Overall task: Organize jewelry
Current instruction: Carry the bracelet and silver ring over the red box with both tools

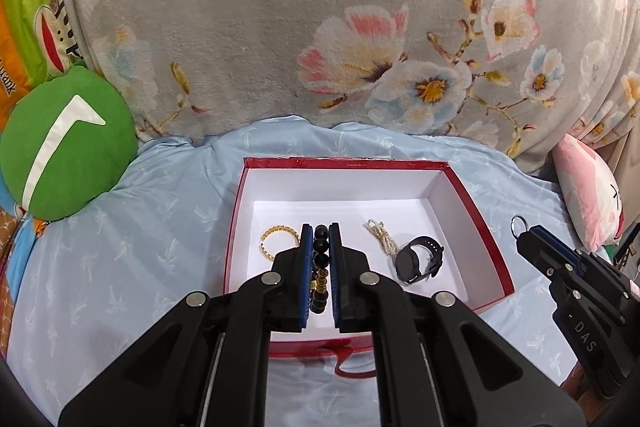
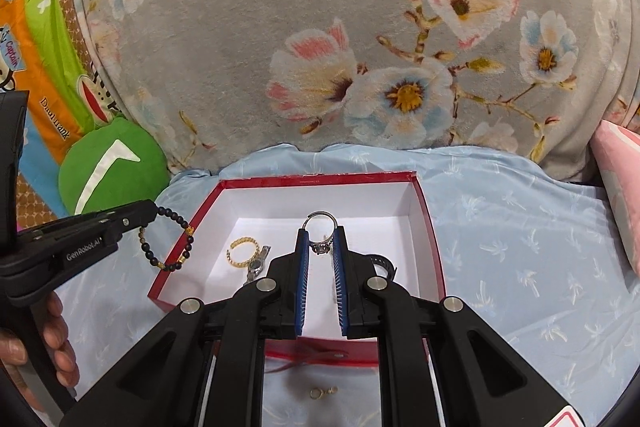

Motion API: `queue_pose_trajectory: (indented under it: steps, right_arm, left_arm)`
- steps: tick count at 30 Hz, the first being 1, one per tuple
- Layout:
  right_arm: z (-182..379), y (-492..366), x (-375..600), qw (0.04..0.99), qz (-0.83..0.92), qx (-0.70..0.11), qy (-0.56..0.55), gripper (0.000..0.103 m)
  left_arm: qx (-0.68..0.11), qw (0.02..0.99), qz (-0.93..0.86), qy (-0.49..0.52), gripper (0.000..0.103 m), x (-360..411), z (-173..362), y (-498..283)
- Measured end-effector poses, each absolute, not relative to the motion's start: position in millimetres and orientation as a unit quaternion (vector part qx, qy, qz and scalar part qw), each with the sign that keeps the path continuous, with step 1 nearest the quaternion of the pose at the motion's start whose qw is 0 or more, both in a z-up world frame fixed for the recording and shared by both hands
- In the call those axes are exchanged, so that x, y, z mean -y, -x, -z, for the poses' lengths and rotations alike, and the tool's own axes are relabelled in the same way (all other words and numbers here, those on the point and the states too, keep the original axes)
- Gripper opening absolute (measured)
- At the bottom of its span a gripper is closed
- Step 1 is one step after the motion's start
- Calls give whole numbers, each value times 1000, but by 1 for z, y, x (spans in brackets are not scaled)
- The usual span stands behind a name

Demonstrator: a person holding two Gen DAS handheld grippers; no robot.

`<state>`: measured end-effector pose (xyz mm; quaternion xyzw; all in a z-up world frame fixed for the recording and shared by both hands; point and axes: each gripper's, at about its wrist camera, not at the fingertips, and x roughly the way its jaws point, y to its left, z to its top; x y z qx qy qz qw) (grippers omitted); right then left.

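A black beaded bracelet (image 2: 168, 239) is clamped in the left hand-held gripper (image 1: 320, 239) and a silver ring (image 2: 320, 227) in the right hand-held gripper (image 2: 320, 239), both carried above the red box (image 1: 480, 211). Release inside is judged next.

Both claws are black with blue ribbed pads (image 1: 306, 267) and silver round pivot screws (image 2: 191, 305); white "GenRobot.AI" lettering (image 2: 83, 251) marks the left claw (image 1: 320, 251).
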<state>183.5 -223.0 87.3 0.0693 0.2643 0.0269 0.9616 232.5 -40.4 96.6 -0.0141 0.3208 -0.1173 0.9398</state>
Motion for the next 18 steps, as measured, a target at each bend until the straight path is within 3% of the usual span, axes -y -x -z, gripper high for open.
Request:
queue_pose_trajectory:
  steps: [18]
  right_arm:
    - [-58,-244,232,952,-24,-295,-82,11]
  left_arm:
    - [-342,934,102,10,7,54,-69,-287]
